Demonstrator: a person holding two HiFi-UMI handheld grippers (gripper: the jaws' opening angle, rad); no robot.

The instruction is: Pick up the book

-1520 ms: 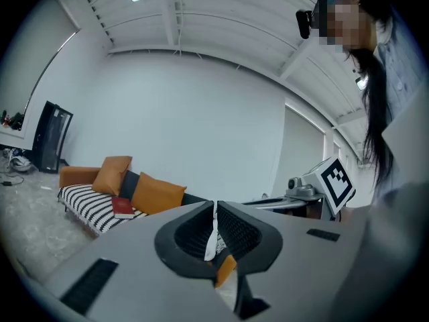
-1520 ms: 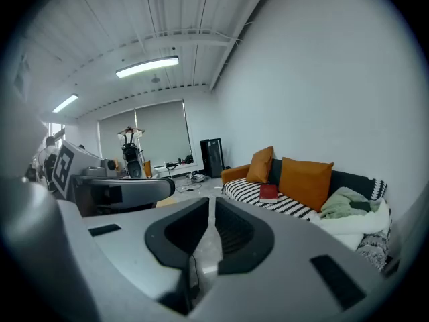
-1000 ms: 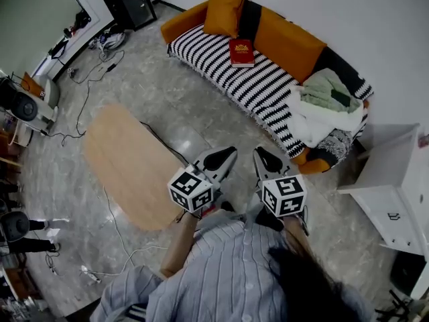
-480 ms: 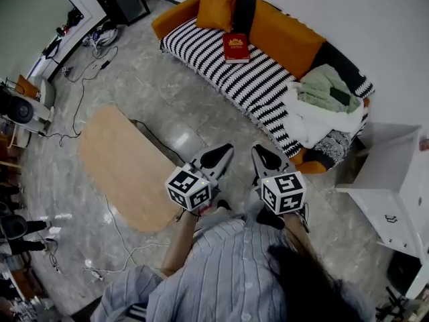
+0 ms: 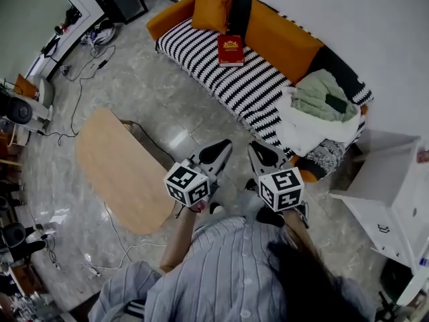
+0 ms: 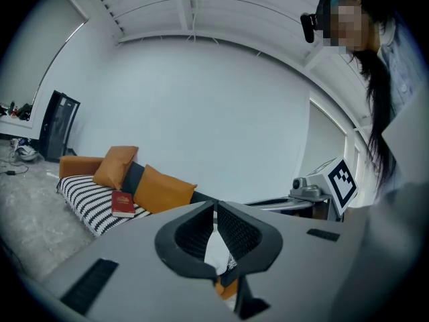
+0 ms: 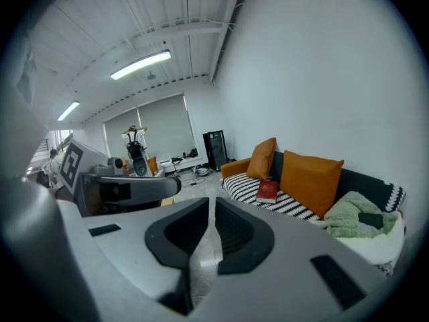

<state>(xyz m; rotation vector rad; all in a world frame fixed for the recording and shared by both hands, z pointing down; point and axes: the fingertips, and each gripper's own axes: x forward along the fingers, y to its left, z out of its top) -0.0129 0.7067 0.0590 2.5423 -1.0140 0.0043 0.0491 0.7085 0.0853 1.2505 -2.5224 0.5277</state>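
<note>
Two hand-held grippers sit side by side just ahead of the person's striped shirt (image 5: pixel 221 274), each carrying one marker cube. The left gripper (image 5: pixel 225 143) and the right gripper (image 5: pixel 253 147) both have their jaws pressed together with nothing between them. Both point forward and a little downward across the floor, and their tips lean slightly toward each other. Left of them on the grey floor stands one oval wooden table (image 5: pixel 117 170), and at the right edge one white cabinet (image 5: pixel 392 186). Beyond the tips stretches one sofa (image 5: pixel 261 89) with a black-and-white striped cover. One heap of green and white bedding (image 5: pixel 322 106) fills its right end. The single red book (image 5: pixel 230 50) lies flat on the striped seat toward the left end, well apart from both grippers and just in front of the two orange cushions (image 5: pixel 213 2).
</note>
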